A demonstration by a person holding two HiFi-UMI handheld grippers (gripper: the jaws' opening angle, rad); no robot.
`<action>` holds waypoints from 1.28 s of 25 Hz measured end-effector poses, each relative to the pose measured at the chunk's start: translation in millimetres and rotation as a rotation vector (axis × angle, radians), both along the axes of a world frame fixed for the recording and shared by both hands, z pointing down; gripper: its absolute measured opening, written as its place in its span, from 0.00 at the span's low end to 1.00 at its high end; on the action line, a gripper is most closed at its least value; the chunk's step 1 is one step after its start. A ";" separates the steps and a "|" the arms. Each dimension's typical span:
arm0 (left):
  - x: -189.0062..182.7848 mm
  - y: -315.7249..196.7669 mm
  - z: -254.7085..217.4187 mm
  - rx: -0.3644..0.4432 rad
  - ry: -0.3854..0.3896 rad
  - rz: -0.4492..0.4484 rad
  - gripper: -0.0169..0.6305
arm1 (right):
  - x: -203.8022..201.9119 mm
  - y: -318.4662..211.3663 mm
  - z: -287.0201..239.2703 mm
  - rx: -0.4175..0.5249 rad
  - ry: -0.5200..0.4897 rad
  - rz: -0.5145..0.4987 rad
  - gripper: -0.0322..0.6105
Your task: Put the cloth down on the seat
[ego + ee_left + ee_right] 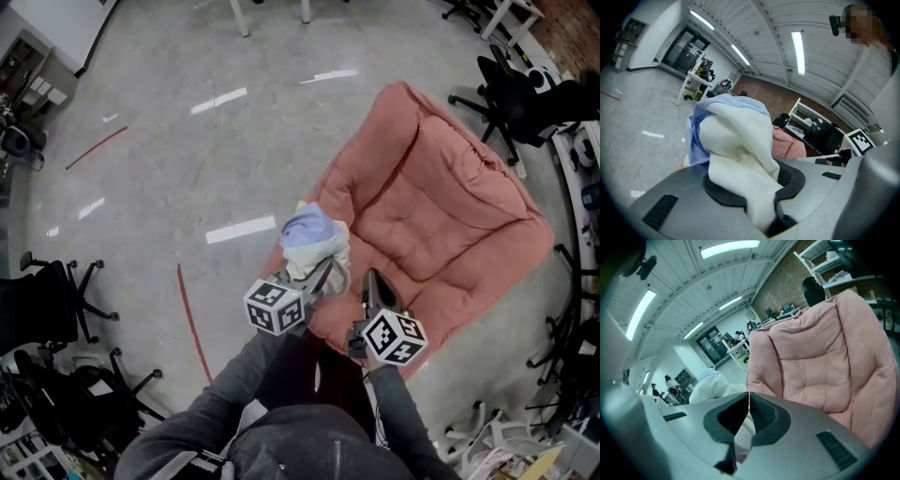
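Note:
A bundled cloth [314, 244], white with a light blue part, hangs over the front left corner of the pink cushioned seat [431, 197]. My left gripper [328, 274] is shut on it from below. In the left gripper view the white cloth [740, 154] fills the gap between the jaws of the left gripper [761, 197], and a bit of the pink seat [787, 146] shows behind. My right gripper [377, 289] hovers beside it over the seat's front edge, jaws shut with nothing between them. The right gripper view shows the right gripper [748, 401], the seat [820, 357] ahead and the cloth [710, 387] to the left.
Black office chairs stand at the left [47, 305] and at the upper right [511, 89]. A red line [192, 323] is marked on the grey floor to the left of the seat. Shelving and clutter [577, 187] run along the right edge.

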State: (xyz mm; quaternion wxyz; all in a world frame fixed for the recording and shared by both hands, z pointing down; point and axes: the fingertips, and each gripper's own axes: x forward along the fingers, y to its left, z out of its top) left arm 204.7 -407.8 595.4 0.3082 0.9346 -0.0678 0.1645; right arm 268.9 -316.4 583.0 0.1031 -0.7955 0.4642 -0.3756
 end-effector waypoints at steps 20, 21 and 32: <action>10.5 -90.1 93.0 -0.137 -0.094 -0.279 0.21 | -17.4 -69.4 42.7 -0.056 -0.061 -0.141 0.07; 11.1 -90.7 97.5 -0.142 -0.102 -0.282 0.21 | -18.3 -69.2 43.4 -0.058 -0.063 -0.144 0.07; 20.7 -95.5 133.3 -0.187 -0.156 -0.274 0.22 | -18.5 -62.4 55.1 -0.085 -0.078 -0.118 0.07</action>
